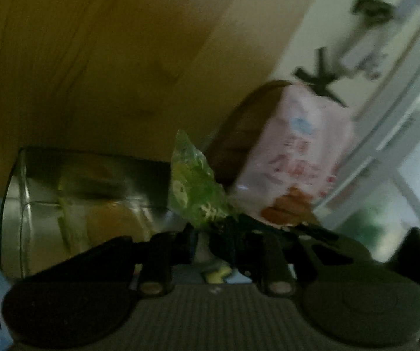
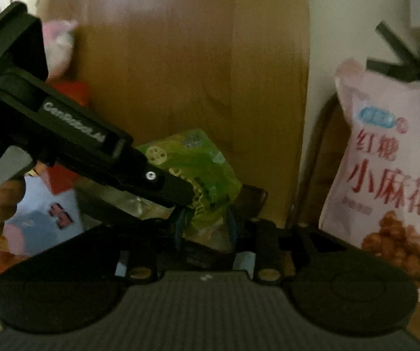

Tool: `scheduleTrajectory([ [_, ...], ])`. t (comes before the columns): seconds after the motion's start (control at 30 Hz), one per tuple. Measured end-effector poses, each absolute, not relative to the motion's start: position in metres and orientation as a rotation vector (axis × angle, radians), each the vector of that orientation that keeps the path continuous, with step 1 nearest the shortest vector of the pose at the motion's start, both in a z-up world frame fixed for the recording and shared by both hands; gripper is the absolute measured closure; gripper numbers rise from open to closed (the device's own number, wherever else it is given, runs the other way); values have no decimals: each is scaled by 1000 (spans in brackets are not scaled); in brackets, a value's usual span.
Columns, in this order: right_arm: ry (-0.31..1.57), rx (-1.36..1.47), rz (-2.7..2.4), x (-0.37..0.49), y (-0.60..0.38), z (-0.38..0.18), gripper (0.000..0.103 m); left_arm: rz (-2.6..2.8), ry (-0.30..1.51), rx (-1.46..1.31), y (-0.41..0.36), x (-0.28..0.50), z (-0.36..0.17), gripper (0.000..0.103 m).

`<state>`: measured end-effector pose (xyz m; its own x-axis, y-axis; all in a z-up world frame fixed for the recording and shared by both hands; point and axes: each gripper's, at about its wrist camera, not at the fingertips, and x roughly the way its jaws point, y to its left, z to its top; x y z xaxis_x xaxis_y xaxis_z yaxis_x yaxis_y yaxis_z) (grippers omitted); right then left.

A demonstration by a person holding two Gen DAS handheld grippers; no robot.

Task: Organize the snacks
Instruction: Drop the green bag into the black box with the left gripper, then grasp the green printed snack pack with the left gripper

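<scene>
Both tools, right tool (image 2: 204,222) and left tool (image 2: 180,196), nipped on green snack packet (image 2: 198,172) (upright, carried aloft); clear bin (image 1: 72,204) left, pink snack bag (image 2: 391,169) right.

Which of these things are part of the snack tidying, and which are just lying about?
In the job:
green packet, held by both grippers, left and right
pink snack bag
clear container, it seems

Just lying about:
wooden board
plush toy
</scene>
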<state>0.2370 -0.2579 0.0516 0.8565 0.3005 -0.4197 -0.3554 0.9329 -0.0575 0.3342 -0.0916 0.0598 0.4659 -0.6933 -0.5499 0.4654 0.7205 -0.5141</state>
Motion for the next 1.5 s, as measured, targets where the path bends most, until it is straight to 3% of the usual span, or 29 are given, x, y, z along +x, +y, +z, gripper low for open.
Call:
scheduleTrajectory([
  [0.07, 419, -149, 329, 240, -256, 46, 56, -697, 831, -295, -95, 344, 51, 63],
  [0.17, 401, -153, 316, 231, -256, 45, 55, -676, 831, -279, -94, 341, 48, 56],
  [0.33, 368, -71, 314, 183, -263, 55, 56, -672, 792, -258, -63, 306, 75, 56],
  [0.5, 488, 79, 497, 131, -252, 43, 56, -623, 765, -295, 11, 242, 86, 56],
  [0.7, 598, 194, 666, 99, -210, 24, 56, -450, 788, -384, 111, 146, 51, 56],
  [0.87, 658, 174, 804, 83, -157, 22, 56, -387, 824, -487, 149, 89, 12, 58],
  [0.97, 681, 123, 852, 76, -127, 19, 56, -402, 829, -534, 153, 80, -1, 59],
  [1.07, 721, 48, 851, 69, -100, 11, 56, -435, 831, -572, 151, 77, -8, 68],
  [1.5, 716, 59, 669, 7, -165, 11, 54, -648, 861, -434, 65, 59, -13, 68],
])
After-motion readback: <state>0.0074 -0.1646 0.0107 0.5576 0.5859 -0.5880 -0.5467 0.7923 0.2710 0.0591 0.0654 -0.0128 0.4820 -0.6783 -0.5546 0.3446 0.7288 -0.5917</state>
